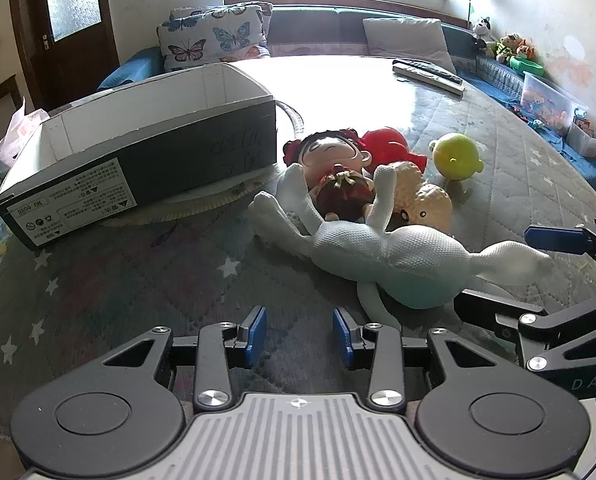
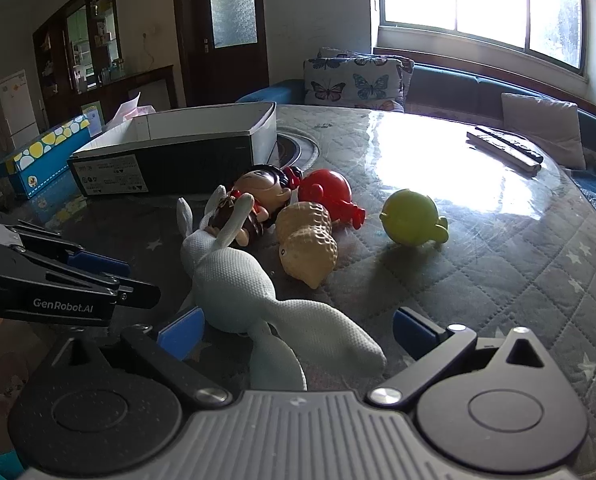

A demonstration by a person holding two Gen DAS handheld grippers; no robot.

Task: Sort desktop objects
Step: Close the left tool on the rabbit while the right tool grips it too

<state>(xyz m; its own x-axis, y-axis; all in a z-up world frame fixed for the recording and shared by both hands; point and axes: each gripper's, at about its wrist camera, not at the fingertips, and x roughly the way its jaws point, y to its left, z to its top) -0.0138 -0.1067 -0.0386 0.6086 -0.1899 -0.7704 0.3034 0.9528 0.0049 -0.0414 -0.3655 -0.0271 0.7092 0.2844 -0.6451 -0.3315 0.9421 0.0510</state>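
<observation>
1. While most print here is too small to read, the side of the left gripper [image 2: 98, 276] clearly says "GenRobot.AI" in white, and the arm of the right gripper [image 2: 294, 332] shows "DAS" before the edge of the left wrist view cuts it off.
2. The open shoebox [image 1: 138, 160] is my landmark: black outside, white cardboard inside. It has a white label with warning triangles and tiny text, plus some dark scribble on the long side that I can't make out.
3. Just right of the shoebox is the toy pile. The white plush [image 1: 378, 248] has a bumpy knit texture, long floppy limbs and a pale blue belly, and it lies partly across a glossy doll [image 1: 338, 160] with black hair and red bows.
4. Touching those is a tan peanut toy [image 1: 422, 200] with a dimpled shell, and behind it a smooth red toy [image 1: 386, 144].
5. Further right of the shoebox, apart from the pile, sits a round yellow-green toy [image 1: 456, 156].
6. Everything rests on a quilted grey table cover [image 1: 138, 280] with white stars, shiny under the glare.
7. Left tongs: spread, nothing between the blue pads, over bare cover in front of the shoebox.
8. Right tongs: spread wide, straddling the plush's limbs, pads not pressing on it.
9. Two remotes [image 1: 428, 72] lie far beyond the shoebox.
</observation>
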